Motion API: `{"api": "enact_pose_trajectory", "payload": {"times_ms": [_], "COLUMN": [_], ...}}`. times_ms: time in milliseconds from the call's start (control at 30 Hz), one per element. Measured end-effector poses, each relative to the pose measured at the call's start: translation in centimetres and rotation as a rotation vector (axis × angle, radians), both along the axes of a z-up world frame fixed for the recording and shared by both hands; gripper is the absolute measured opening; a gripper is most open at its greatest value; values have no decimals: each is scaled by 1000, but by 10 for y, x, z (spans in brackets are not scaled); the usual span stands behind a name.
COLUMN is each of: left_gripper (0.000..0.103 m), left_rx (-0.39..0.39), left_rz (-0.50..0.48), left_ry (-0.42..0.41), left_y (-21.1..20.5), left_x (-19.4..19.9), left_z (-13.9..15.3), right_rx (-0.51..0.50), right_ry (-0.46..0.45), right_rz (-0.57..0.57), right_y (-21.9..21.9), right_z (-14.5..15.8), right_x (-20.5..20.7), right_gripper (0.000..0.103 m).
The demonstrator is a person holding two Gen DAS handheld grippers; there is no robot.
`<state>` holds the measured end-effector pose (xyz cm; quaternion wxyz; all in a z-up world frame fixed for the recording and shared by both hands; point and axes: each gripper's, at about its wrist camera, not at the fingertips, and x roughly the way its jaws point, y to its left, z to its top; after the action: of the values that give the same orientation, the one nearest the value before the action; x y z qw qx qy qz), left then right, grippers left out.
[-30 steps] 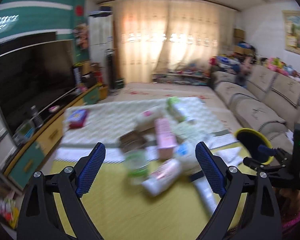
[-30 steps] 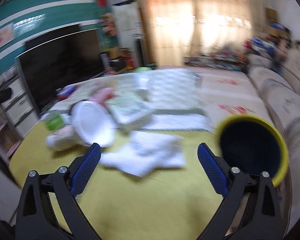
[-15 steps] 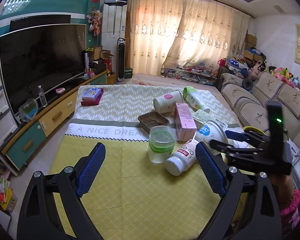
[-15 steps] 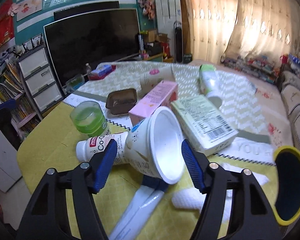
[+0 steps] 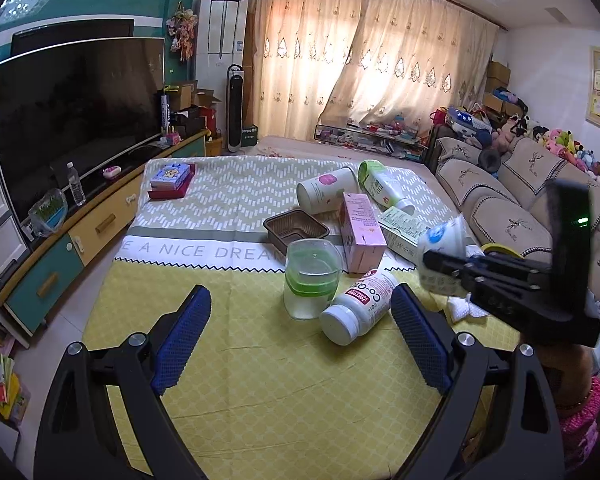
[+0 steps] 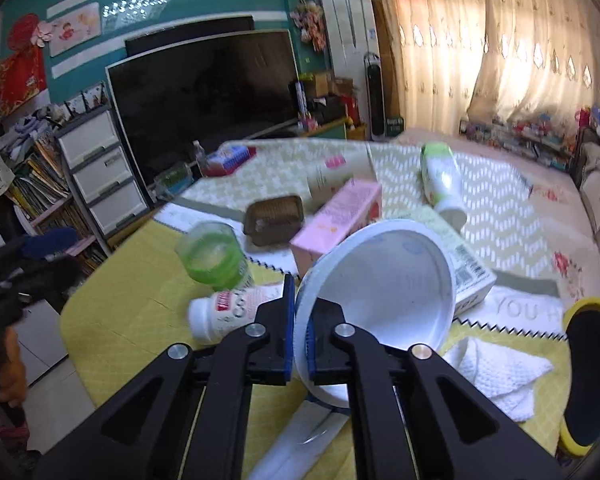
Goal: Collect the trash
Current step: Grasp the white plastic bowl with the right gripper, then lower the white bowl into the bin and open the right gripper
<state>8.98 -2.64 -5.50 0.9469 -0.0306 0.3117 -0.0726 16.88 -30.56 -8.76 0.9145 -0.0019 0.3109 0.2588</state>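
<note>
— What had changed since half a second earlier?
— The right gripper [image 6: 299,328] had clamped its fingers on the white cup's [image 6: 384,280] rim and raised it above the yellow cloth [image 6: 112,320].
— And the left view?
— It showed the cup's outside [image 5: 440,256] at right; the left gripper [image 5: 300,340] hung low, jaws wide, grasping nothing.
</note>
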Motion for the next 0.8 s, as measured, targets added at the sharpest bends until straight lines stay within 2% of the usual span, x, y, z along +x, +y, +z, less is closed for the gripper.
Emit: {"api": "enact_pose_trajectory", "payload": {"times_ms": [200,367,633,800], "left_gripper": [90,90,90,90], "left_rx": [2,8,3,18], "left_rz": [-16,-29,-49,-67], "left_ry": [13,18,41,48], "left_y": [-7,-13,-25,-36], "left_x": [2,3,9,11], "left_z": [-6,-11,-16,-19], "right_rx": [9,-38,-132,-155], "right_ry": [-76,-113,-20,48], "right_rz": [-45,-203,-532,-636], "right_y": [-18,-64,-181,-229], "right_z": [21,25,-7,-33], "right_x": [-20,-23,4,22], "right_gripper": [5,5,5,5]}}
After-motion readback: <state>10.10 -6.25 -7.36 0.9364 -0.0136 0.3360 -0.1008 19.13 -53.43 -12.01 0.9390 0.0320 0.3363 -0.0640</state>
